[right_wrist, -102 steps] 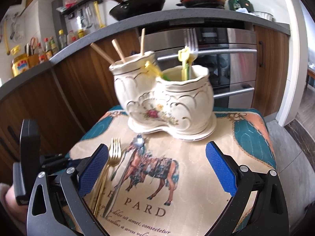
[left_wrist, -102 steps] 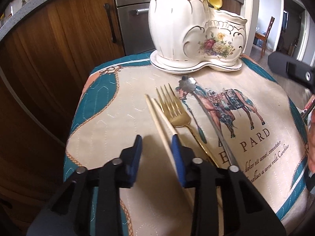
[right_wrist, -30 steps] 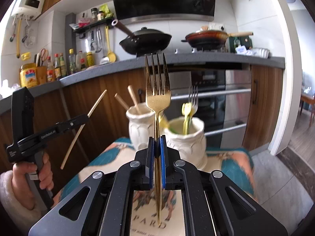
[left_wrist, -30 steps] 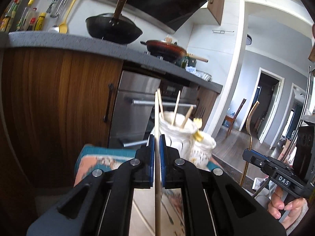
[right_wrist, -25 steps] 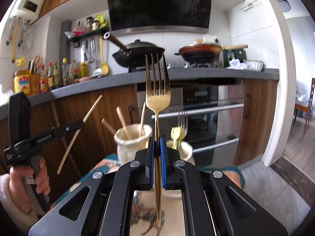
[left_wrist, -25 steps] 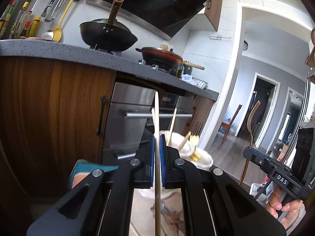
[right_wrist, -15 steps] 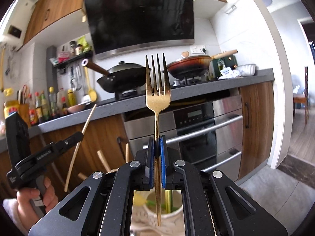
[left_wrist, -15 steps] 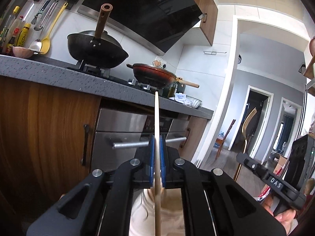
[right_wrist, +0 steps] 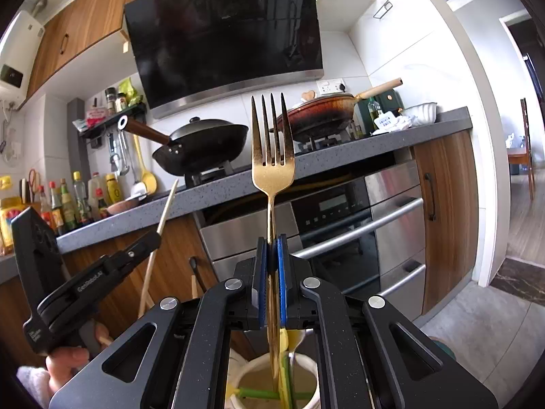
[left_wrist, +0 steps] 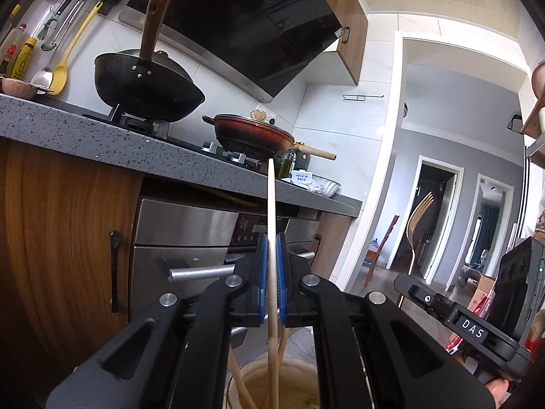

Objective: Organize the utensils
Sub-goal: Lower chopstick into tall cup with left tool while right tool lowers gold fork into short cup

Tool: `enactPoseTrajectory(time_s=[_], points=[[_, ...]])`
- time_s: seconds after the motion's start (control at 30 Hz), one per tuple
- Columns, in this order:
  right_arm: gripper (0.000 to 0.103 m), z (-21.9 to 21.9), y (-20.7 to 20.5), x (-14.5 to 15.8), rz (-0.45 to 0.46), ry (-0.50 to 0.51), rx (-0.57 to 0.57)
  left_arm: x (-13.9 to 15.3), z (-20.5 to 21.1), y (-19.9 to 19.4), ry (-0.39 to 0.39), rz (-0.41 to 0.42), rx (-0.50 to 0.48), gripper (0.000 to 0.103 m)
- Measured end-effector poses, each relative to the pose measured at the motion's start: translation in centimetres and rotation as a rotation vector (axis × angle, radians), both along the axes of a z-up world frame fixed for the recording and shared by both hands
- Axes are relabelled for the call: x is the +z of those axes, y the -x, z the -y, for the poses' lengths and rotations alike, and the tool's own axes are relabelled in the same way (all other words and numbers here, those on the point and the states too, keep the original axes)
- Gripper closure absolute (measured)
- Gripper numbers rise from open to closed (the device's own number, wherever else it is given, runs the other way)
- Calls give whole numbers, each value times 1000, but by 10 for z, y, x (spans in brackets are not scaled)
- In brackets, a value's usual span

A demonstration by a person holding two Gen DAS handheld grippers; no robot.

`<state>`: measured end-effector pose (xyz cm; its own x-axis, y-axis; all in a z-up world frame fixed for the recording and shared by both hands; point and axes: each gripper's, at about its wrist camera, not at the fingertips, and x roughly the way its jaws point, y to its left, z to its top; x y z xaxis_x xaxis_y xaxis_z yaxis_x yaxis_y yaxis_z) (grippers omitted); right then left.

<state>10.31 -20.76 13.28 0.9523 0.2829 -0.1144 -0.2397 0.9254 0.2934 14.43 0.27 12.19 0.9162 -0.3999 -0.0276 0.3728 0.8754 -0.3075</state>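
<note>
My left gripper is shut on a wooden chopstick, held upright. Its lower end reaches into the mouth of the cream ceramic holder right below, where other chopsticks stand. My right gripper is shut on a gold fork, tines up. The handle's tip hangs in the mouth of the holder's smaller pot, which holds green and yellow utensils. Each gripper shows in the other view, the right one and the left one.
A grey stone counter with a black wok and a red pan runs behind. A steel oven and wooden cabinets stand below it. Bottles line the counter's left end. A doorway opens on the right.
Both grippers have moved forward over the holder and lowered. The chopstick's end and the fork's handle now dip into the pots' mouths. Both grips are unchanged.
</note>
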Motion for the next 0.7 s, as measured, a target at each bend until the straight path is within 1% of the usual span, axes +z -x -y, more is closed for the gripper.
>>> enactPoseTrajectory(time_s=[0.13,0.43,0.7], points=[[96,-2,-3,-4,2,0,3,-4,7,-1,-19,21,-5,98],[96,-5,-9,-18,-27,11,21,-16,9,0,-55,14,-33,98],[96,-7,-4,-26,-73,54,56,-21,-4,15,-69,4,-28,98]])
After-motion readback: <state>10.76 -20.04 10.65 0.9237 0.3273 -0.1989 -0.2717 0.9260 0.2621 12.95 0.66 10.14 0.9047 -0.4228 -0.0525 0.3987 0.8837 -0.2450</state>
